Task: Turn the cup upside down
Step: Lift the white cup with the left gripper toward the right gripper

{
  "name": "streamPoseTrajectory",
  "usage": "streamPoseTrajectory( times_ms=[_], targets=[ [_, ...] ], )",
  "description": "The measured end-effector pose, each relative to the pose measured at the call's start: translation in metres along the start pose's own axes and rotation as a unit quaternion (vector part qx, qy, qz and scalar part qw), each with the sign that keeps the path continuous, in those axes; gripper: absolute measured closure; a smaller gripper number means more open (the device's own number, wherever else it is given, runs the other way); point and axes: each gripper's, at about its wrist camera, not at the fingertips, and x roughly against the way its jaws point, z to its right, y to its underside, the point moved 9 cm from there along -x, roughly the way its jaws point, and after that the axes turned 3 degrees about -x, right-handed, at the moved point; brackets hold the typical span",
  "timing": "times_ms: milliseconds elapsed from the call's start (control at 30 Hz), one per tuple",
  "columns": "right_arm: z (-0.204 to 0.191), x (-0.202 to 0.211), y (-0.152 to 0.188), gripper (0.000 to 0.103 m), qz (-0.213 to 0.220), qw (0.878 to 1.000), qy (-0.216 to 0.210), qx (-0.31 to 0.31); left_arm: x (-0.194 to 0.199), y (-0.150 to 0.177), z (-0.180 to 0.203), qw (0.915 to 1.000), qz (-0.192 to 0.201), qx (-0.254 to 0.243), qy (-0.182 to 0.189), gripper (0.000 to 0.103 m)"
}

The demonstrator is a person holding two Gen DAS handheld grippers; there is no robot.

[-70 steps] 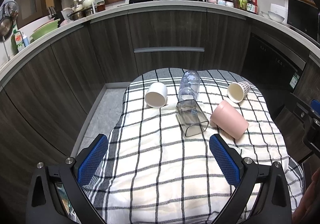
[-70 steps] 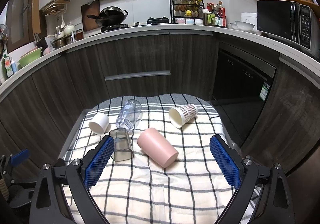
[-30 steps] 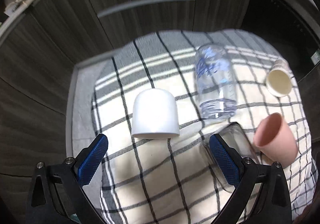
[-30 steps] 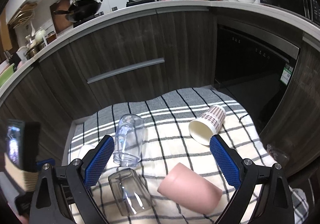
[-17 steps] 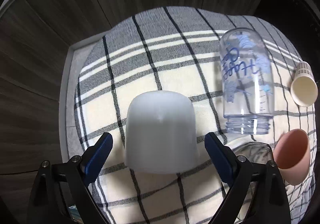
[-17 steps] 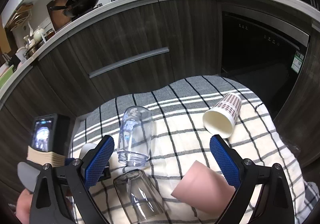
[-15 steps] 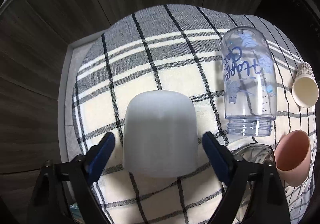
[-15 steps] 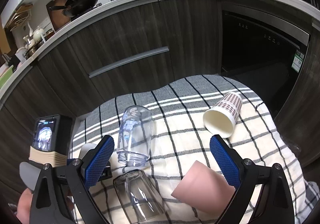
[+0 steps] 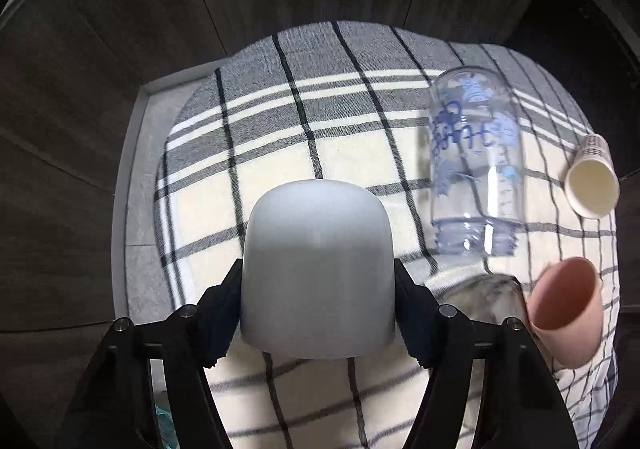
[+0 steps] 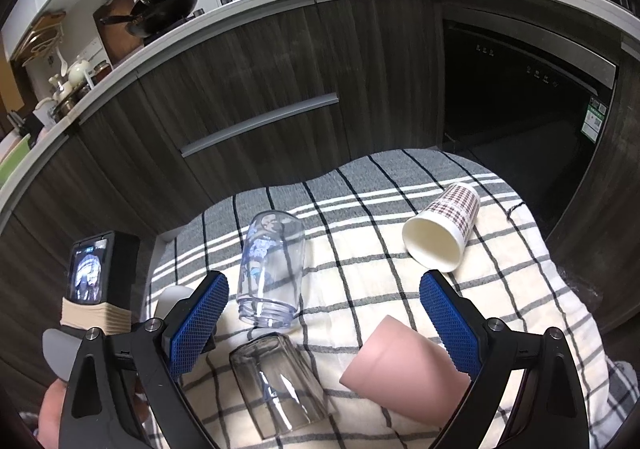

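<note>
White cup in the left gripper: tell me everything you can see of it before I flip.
The white cup is plain, matte and opaque, with a rounded closed base pointing away from the camera and its rim toward it. It lies on its side over the checked cloth, with the left gripper shut on its sides. Nothing else touches it.

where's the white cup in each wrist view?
Left wrist: white cup bottom centre, clamped between the left gripper's pads.
Right wrist: only a sliver at lower left, behind the right gripper's left finger.
Shared landmark: clear printed bottle, just right of it.
</note>
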Motion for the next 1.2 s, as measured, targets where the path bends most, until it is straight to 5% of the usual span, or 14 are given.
streamPoseTrajectory(
  times_ms=[333, 567, 867, 1200],
  targets=[
    [0.010, 0.060, 0.006, 0.006, 0.015, 0.999, -0.023, 0.023, 0.067, 0.058, 0.009, 0.9986, 0.039, 0.034, 0.010, 0.036],
    [0.052, 0.112, 0.028, 0.006, 0.012, 0.999, -0.016, 0.050, 0.099, 0.125, 0.059, 0.9948, 0.056, 0.066, 0.053, 0.036],
    [0.136, 0.146, 0.075, 0.006, -0.024, 0.997, 0.034, 0.069, 0.088, 0.187, 0.139, 0.9926, 0.048, 0.051, 0.099, 0.036],
    [0.169, 0.140, 0.117, 0.006, -0.061, 0.993, 0.063, 0.078, 0.065, 0.200, 0.174, 0.9909, 0.066, 0.022, 0.115, 0.035]
  ],
)
